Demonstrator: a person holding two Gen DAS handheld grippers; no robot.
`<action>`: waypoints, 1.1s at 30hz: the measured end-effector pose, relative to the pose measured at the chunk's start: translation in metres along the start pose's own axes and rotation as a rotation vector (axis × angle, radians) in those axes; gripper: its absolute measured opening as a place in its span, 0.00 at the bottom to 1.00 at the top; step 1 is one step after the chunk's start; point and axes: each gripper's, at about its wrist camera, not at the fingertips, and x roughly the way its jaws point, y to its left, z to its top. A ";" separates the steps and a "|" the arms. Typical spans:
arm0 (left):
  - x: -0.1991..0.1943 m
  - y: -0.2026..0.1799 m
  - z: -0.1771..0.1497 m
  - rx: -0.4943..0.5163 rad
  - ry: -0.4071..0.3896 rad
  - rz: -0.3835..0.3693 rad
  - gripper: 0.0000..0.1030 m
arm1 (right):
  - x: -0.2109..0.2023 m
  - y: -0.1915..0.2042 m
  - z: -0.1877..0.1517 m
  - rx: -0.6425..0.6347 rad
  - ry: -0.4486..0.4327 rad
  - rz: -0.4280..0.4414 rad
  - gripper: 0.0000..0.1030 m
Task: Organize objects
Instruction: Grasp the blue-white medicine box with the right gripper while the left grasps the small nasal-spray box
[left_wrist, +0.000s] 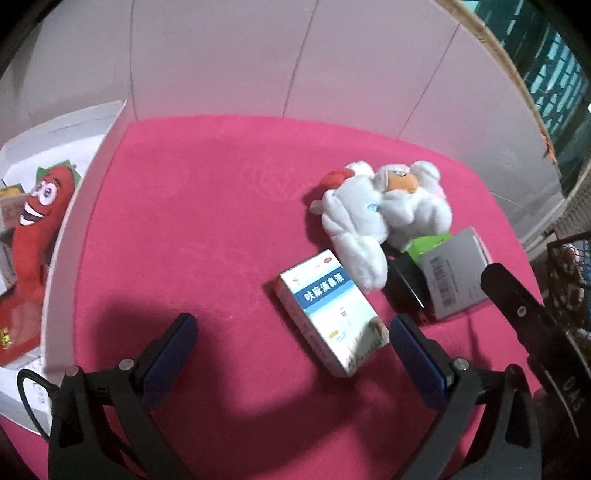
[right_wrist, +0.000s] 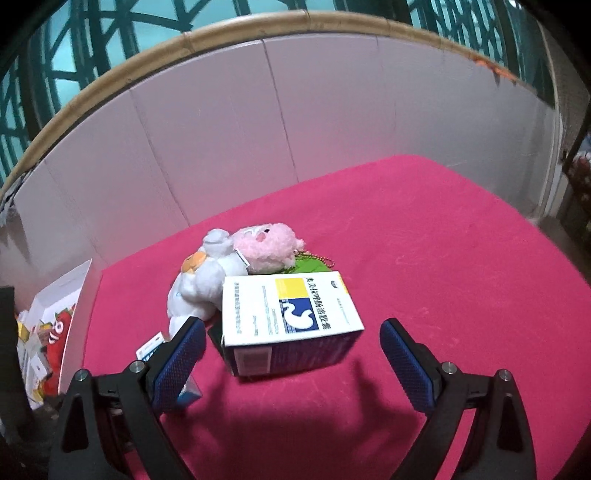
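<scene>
Blue med box (left_wrist: 330, 310) flat, long axis diagonal.

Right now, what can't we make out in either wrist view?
- Green item: right view, mostly hidden behind the big box and pink plush; left view, under the white plush.
- Small box: right view, mostly hidden by the right tool's finger.
- Bin contents: cut off by the left edge in the left view; small and blurred in the right view.
- Wire basket: cut off by the right edge, left view.
</scene>
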 end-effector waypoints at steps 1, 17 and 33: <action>0.003 -0.001 0.000 0.002 0.004 0.013 1.00 | 0.005 -0.002 0.001 0.016 0.010 0.006 0.95; -0.010 0.025 -0.001 -0.007 -0.020 0.003 0.77 | 0.026 0.001 -0.008 0.016 0.054 0.010 0.86; -0.008 0.027 0.010 0.046 -0.001 0.015 0.70 | 0.022 -0.002 -0.010 0.043 0.029 0.003 0.86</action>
